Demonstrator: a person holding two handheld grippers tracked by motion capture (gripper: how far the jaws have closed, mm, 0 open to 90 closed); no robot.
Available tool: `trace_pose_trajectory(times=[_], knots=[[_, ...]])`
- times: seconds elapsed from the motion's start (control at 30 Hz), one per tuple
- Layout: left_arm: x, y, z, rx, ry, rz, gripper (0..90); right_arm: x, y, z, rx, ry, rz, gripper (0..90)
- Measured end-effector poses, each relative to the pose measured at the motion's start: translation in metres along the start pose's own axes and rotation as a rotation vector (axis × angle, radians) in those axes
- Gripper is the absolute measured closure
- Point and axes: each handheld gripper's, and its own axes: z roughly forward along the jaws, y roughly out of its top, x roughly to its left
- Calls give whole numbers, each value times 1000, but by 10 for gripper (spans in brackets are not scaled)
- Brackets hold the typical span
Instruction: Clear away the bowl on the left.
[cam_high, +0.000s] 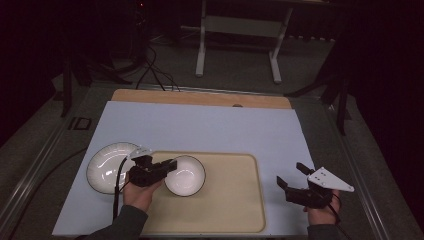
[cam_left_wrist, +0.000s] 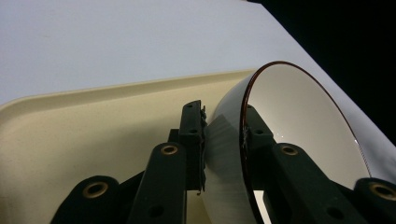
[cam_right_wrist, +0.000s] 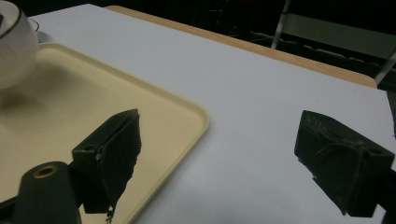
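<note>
At tray's 9 o'clock side, left claw (cam_left_wrist: 223, 135) pinches the wall of the white bowl (cam_high: 185, 175), rim between its jaws, bowl over the beige tray (cam_high: 235, 200). White plate (cam_high: 107, 167) lies off-tray at 9 o'clock on the tabletop (cam_high: 200, 125). Right claw (cam_high: 292, 182) gapes empty at 3 o'clock. Likely bowl placement underway, release pending.

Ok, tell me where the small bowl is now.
In the high view the bowl sits on the left part of the tray, its rim pinched by the left gripper, with the plate just off the tray to its left.
</note>
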Motion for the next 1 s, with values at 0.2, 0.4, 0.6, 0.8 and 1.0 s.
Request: trace_pose_trajectory(times=[0.2, 0.4, 0.6, 0.8, 1.0], knots=[[2, -1, 10, 26, 9, 9, 761, 0, 0, 0, 1, 0, 1, 142], [2, -3, 18, 48, 13, 9, 761, 0, 0, 0, -1, 0, 2, 142], [0, -7, 27, 78, 13, 9, 760, 0, 0, -1, -1, 0, 3, 142], [0, -10, 35, 100, 0, -4, 759, 0, 0, -1, -2, 1, 4, 143], [0, -12, 40, 95, -6, -25, 760, 0, 0, -2, -3, 0, 4, 142]])
